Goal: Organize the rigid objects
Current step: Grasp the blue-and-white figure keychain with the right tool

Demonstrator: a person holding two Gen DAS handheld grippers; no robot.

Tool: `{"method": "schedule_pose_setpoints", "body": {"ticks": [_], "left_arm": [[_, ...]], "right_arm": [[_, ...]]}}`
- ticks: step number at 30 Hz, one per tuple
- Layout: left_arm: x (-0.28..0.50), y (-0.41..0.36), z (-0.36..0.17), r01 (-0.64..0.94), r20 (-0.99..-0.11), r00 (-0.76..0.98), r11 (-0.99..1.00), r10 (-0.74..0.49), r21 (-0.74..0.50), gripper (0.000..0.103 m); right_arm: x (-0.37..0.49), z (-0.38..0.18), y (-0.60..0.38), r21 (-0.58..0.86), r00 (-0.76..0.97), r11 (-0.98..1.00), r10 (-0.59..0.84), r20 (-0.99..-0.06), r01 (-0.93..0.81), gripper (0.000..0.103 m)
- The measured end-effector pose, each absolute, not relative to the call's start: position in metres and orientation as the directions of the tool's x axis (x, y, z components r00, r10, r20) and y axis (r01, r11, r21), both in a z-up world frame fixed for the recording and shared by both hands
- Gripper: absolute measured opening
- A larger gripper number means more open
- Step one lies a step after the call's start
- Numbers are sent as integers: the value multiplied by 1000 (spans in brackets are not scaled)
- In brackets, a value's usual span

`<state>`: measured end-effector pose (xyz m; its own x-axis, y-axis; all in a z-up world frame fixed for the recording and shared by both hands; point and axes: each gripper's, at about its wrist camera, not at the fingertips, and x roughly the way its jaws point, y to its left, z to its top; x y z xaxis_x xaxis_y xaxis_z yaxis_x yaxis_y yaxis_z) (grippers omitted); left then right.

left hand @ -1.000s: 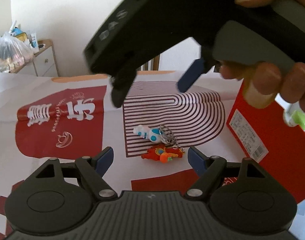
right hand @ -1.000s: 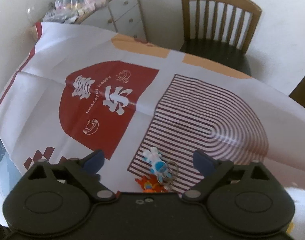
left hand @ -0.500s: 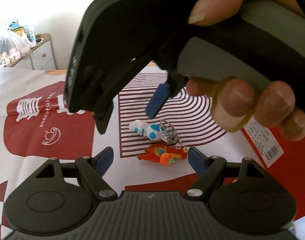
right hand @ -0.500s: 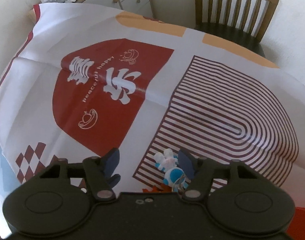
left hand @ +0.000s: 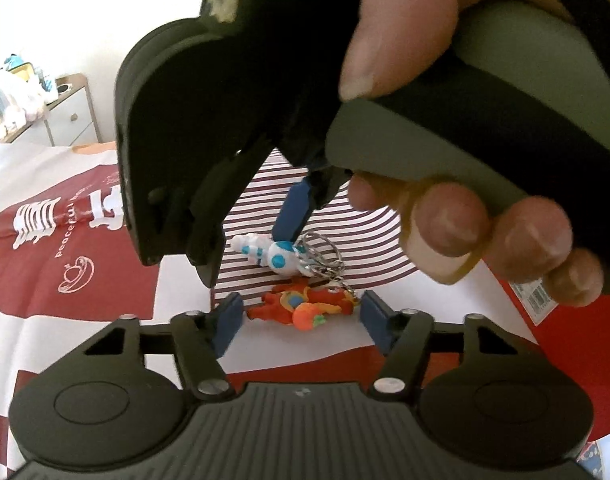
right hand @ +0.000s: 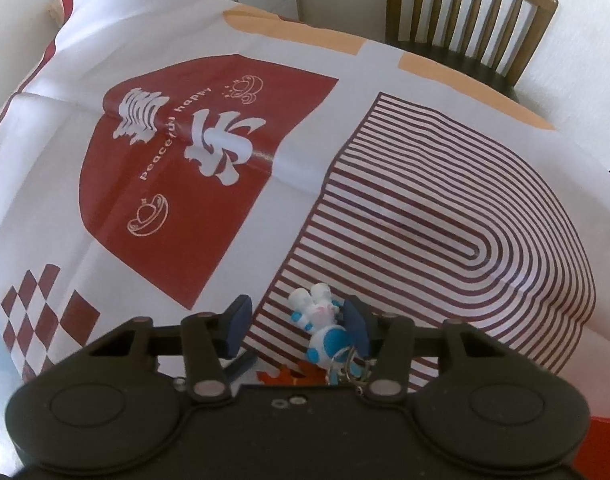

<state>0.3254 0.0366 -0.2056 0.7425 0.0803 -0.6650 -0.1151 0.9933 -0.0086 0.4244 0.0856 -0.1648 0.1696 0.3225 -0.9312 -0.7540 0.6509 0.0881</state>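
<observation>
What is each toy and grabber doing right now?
Astronaut: lying on the cloth, between the right gripper's fingers, not squeezed.
Orange toy: lying flat, between the left gripper's fingers.
Left gripper: open.
Right gripper: open, low over the astronaut.
Chair: upright, nobody on it.

Black gripper bodies, blue fingers (left hand: 229,322), silver screws, bare-skinned hand (left hand: 457,216).
</observation>
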Motion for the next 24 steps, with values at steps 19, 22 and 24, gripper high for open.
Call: {"method": "schedule_pose_setpoints", "body": {"ticks": [19,22,24], "left_arm": [[311,43,-197,-135,-667,742,990,69,-47,59],[302,48,-191,-136,-661,748,989,62,-61,59],[297,50,-186,-139,-659,750,988,58,-71,59]], "right_arm": [[414,-137,53,101,261,715,377,-889,-692,20],[407,-126,41,121,274,725,402,-874,-678,20],[402,-119,31,138,285,732,421,-861,-667,20]]}}
